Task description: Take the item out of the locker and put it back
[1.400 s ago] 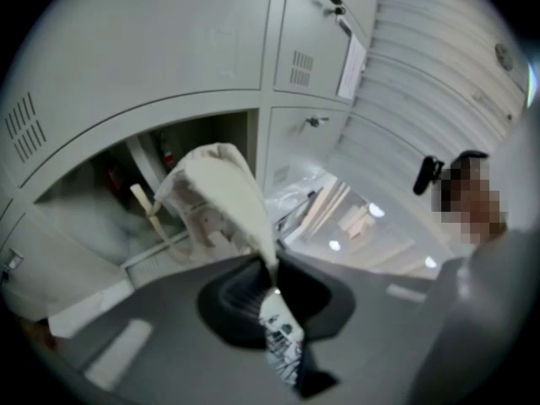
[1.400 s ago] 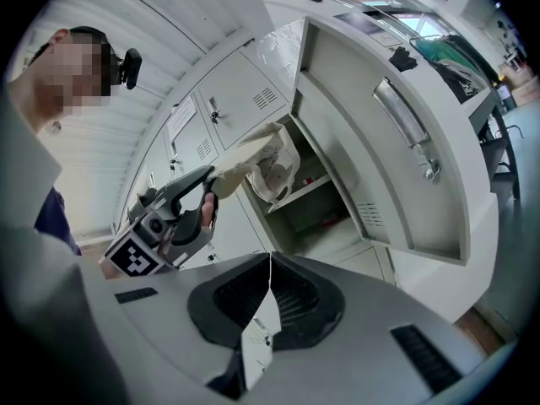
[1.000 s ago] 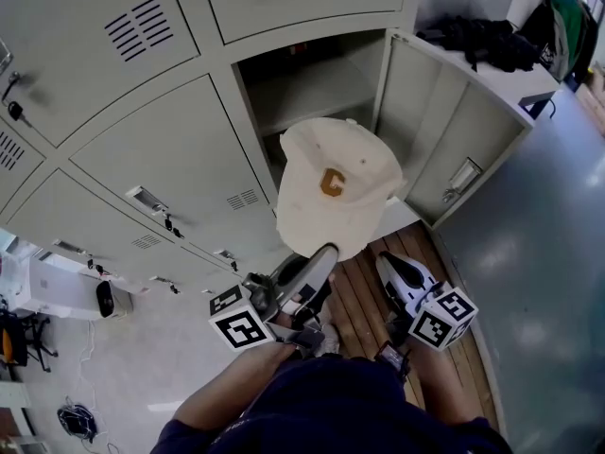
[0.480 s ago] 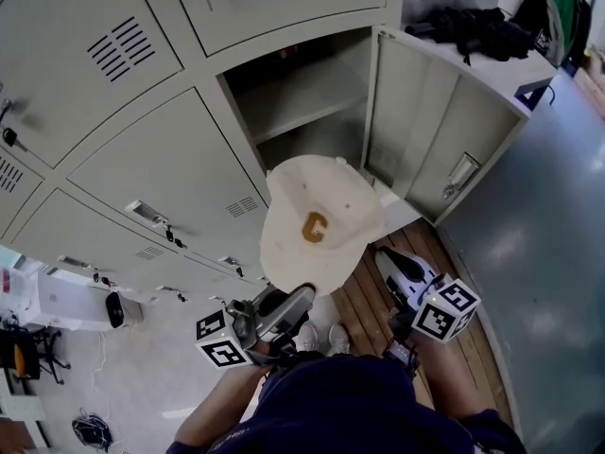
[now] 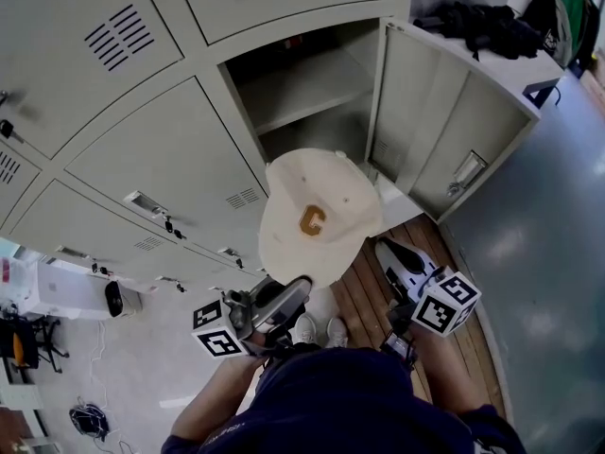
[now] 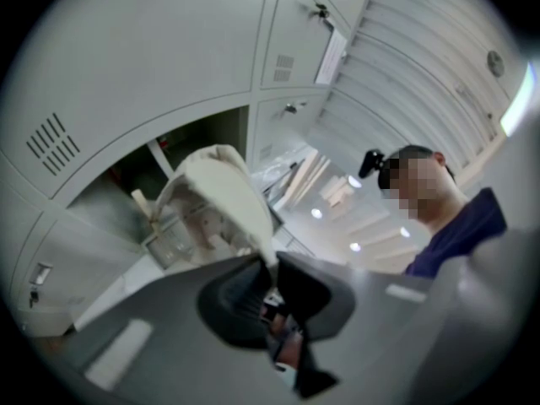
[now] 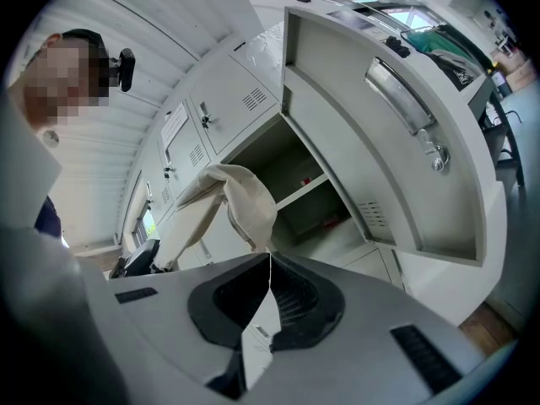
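Observation:
A cream baseball cap (image 5: pixel 317 214) with an orange letter hangs in the air in front of the open locker compartment (image 5: pixel 302 88), below its opening. My left gripper (image 5: pixel 295 291) is shut on the cap's brim from underneath. In the left gripper view the cap (image 6: pixel 221 191) rises straight out of the pinched jaws of the left gripper (image 6: pixel 272 264). My right gripper (image 5: pixel 386 253) hovers just right of the cap, shut, with nothing seen between its jaws. In the right gripper view the cap (image 7: pixel 245 205) shows beyond the right gripper (image 7: pixel 270 256).
The locker door (image 5: pixel 458 126) stands swung open to the right. A shelf (image 5: pixel 307 97) divides the compartment. Closed locker doors (image 5: pixel 161 159) fill the left. A dark bag (image 5: pixel 482 28) lies on a top at the upper right. Wooden boards (image 5: pixel 373 305) and the person's shoes (image 5: pixel 317 331) are below.
The cap and my left gripper have come down and towards me, away from the locker opening, mostly in the first half second. The right gripper has hardly moved.

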Available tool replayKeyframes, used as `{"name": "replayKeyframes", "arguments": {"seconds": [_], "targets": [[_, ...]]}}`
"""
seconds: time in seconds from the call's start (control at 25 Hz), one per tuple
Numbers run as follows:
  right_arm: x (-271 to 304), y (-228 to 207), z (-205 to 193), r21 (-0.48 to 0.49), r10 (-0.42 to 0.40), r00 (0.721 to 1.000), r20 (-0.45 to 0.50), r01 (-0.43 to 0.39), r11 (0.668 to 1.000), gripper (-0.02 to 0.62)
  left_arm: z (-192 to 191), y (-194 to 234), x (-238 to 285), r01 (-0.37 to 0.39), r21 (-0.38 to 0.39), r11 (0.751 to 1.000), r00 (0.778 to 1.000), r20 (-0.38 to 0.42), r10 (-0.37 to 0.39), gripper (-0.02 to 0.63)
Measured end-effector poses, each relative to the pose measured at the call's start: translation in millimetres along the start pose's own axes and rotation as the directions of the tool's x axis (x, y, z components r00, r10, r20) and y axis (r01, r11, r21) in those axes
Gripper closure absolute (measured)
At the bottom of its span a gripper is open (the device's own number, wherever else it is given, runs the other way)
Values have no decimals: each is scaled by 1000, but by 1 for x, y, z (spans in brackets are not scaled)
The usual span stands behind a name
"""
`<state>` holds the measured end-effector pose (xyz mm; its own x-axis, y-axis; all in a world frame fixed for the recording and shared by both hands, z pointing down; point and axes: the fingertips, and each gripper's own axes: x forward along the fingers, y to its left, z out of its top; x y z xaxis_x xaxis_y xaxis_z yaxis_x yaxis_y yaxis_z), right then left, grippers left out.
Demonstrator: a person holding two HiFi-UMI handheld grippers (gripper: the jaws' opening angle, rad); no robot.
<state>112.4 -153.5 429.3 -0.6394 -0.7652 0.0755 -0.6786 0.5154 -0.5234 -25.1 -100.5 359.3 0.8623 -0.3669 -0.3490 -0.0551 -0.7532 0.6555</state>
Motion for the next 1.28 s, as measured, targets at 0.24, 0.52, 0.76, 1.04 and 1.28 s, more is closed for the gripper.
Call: {"name": "replayKeyframes", "arguments": {"seconds": [0.24,0.52,0.76,1.04,1.28], "targets": [[5,-3,-1,11,4,1000,0,-4,1000,589,9,3,9,10,3,1000,1000,22,-10,586],[7,-8,-2,22,-4,1000,5,4,1000,589,18,4,16,24,4,1000,999,28,-24,586],[9,-11,-2,35,-9,1000,10,9,999,589,31,9,28,24,4,1000,998,52,-24,586],[11,-12,-2,38,-9,1000,10,9,999,589,47,21,50,-9,3,1000,996,94,8,586],[12,-15,1,36,-14,1000,11,13,999,589,59,33,68,-46,11,999,992,119,45,586]]}}
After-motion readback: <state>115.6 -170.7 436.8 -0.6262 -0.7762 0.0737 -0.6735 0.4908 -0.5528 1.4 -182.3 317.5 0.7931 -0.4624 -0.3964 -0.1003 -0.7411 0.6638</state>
